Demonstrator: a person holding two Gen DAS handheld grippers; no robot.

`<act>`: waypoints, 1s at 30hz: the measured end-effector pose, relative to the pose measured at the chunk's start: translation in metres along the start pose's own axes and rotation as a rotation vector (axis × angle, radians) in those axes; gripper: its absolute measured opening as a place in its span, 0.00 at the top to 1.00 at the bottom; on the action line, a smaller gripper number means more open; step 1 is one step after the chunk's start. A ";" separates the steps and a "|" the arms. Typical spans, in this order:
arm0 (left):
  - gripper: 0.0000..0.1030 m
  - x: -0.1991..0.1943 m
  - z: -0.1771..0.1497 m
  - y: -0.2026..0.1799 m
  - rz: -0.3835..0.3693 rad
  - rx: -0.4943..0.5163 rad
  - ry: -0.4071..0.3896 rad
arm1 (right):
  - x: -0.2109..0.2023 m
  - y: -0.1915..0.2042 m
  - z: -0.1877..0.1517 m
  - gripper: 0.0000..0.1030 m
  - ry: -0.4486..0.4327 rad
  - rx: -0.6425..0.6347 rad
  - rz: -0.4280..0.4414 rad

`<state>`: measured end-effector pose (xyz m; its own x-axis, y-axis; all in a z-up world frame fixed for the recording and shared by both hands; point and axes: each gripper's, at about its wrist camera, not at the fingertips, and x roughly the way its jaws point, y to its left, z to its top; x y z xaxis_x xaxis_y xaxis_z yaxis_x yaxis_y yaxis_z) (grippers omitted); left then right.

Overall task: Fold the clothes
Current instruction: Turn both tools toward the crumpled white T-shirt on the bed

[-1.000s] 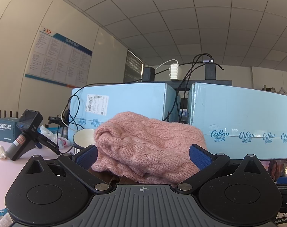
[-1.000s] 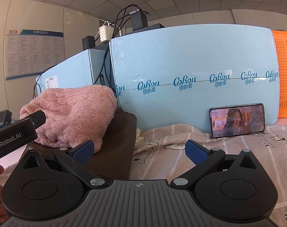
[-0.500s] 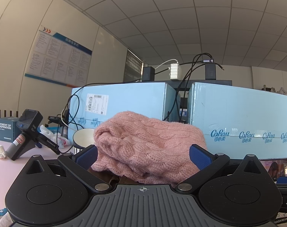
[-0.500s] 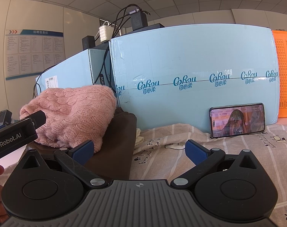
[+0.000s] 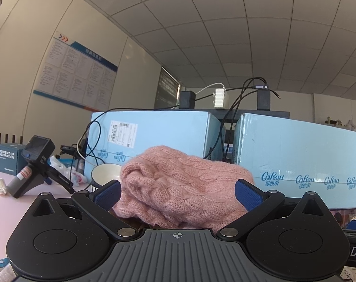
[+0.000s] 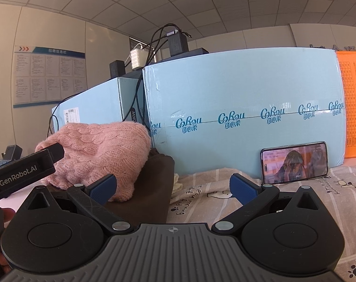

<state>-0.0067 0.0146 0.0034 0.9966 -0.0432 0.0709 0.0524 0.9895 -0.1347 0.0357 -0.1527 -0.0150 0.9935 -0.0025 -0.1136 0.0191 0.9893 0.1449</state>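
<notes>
A folded pink cable-knit sweater (image 5: 185,185) lies on top of a folded dark brown garment (image 6: 152,188); it also shows in the right wrist view (image 6: 102,150). My left gripper (image 5: 178,193) is open and empty, its blue pads on either side of the sweater's near edge. My right gripper (image 6: 173,186) is open and empty, low over a patterned cloth (image 6: 213,195), to the right of the stack. The left gripper's body (image 6: 25,171) shows at the left of the right wrist view.
Light blue cartons (image 6: 243,122) stand close behind the clothes, with chargers and cables (image 5: 236,98) on top. A phone (image 6: 295,162) leans on the right carton. A white bowl (image 5: 105,174), a black handheld device (image 5: 34,162) and a dark box (image 5: 7,159) sit at the left.
</notes>
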 end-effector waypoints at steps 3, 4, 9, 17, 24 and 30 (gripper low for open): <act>0.00 -0.003 0.002 0.005 -0.021 -0.033 -0.018 | -0.007 0.003 0.002 0.00 -0.012 -0.016 -0.008; 0.00 -0.005 0.003 0.006 -0.028 -0.043 -0.027 | -0.009 0.004 0.003 0.00 -0.016 -0.021 -0.010; 0.00 -0.016 0.008 0.010 -0.071 -0.085 -0.083 | -0.027 0.006 0.014 0.00 -0.045 -0.035 -0.046; 0.00 -0.037 0.023 -0.017 -0.274 -0.028 -0.109 | -0.086 -0.020 0.031 0.00 -0.096 -0.015 -0.223; 0.00 -0.037 0.022 -0.073 -0.570 0.098 -0.013 | -0.146 -0.075 0.028 0.00 -0.076 0.029 -0.431; 0.00 -0.048 0.023 -0.150 -0.775 0.325 -0.134 | -0.200 -0.133 0.024 0.00 -0.079 0.053 -0.621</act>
<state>-0.0641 -0.1289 0.0429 0.6698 -0.7282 0.1450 0.6751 0.6786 0.2895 -0.1633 -0.2872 0.0122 0.8003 -0.5876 -0.1196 0.5992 0.7909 0.1241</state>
